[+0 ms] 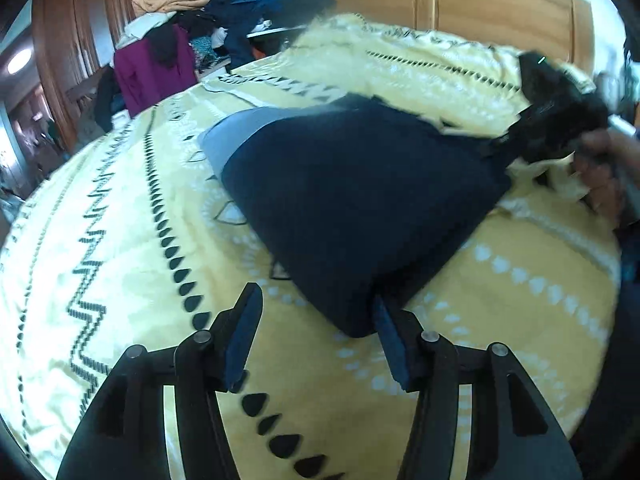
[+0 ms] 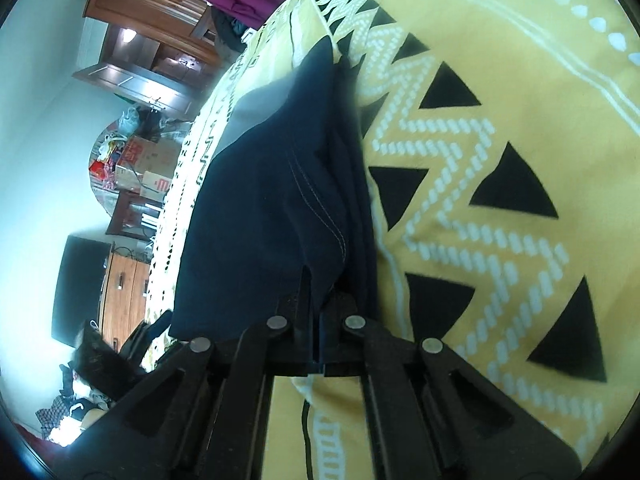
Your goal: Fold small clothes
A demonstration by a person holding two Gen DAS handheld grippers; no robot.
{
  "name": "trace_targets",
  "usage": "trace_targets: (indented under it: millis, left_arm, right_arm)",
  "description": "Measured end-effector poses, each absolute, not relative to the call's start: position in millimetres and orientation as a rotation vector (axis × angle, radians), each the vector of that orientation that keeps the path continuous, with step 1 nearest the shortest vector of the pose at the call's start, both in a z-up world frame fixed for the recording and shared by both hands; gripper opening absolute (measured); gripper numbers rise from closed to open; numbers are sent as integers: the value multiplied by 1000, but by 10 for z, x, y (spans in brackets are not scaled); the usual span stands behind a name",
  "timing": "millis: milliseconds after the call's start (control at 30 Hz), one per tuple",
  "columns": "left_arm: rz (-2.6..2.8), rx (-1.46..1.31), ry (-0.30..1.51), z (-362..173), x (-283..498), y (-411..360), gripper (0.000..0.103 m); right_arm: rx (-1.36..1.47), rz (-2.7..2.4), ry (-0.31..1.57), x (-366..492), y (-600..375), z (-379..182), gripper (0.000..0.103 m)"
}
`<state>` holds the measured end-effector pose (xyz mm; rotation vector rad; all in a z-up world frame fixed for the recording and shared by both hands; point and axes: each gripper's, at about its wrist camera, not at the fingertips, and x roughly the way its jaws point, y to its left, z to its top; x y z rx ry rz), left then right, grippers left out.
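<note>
A dark navy garment [image 1: 352, 200] with a grey panel [image 1: 232, 132] lies partly folded on the yellow patterned bedspread [image 1: 120, 248]. My left gripper [image 1: 316, 320] is open, and the garment's near corner reaches in between its fingers, close to the right finger [image 1: 386, 322]. At the right edge of the left wrist view, my right gripper [image 1: 560, 120] is blurred and a hand [image 1: 600, 184] holds it at the garment's far corner. In the right wrist view my right gripper [image 2: 316, 292] is shut on a bunched edge of the navy garment [image 2: 260, 200], whose white stitching shows.
A heap of clothes [image 1: 208, 12] and a magenta garment [image 1: 156, 68] sit beyond the bed's far left side. A wooden headboard [image 1: 480, 4] and wardrobes [image 1: 68, 40] stand behind. Boxes and a dresser [image 2: 124, 296] are off the bed's far end.
</note>
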<state>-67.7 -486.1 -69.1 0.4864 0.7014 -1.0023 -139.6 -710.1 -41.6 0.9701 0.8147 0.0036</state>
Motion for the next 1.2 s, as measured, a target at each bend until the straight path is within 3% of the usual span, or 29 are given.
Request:
trace_targets:
  millis: [200, 333, 367, 533, 667, 867, 1067, 1200]
  left_arm:
    - [-1081, 305, 606, -219, -577, -4818, 65]
    - [-1116, 634, 873, -1136, -444, -5292, 69]
    - [-1139, 603, 852, -1134, -453, -5237, 68]
    - [-1165, 377, 735, -469, -279, -4987, 65]
    - [-1206, 366, 638, -323, -231, -5133, 66]
    - [-1274, 345, 754, -352, -168, -4972, 64]
    - [-1200, 418, 924, -722, -159, -4712, 64]
    - [-1243, 360, 839, -420, -204, -4609, 64]
  right_arm:
    - [972, 1, 829, -1408, -7124, -479, 0]
    - [959, -17, 836, -1431, -7107, -503, 0]
    - [961, -12, 832, -1443, -7116, -511, 0]
    - [972, 28, 808, -1484, -7135, -623, 0]
    - [1011, 32, 776, -1538, -7150, -718, 0]
    - [995, 18, 771, -1594, -7150, -721, 0]
    - [956, -22, 765, -1715, -7056, -450, 0]
    - [906, -28, 807, -1712, -7033, -466, 1]
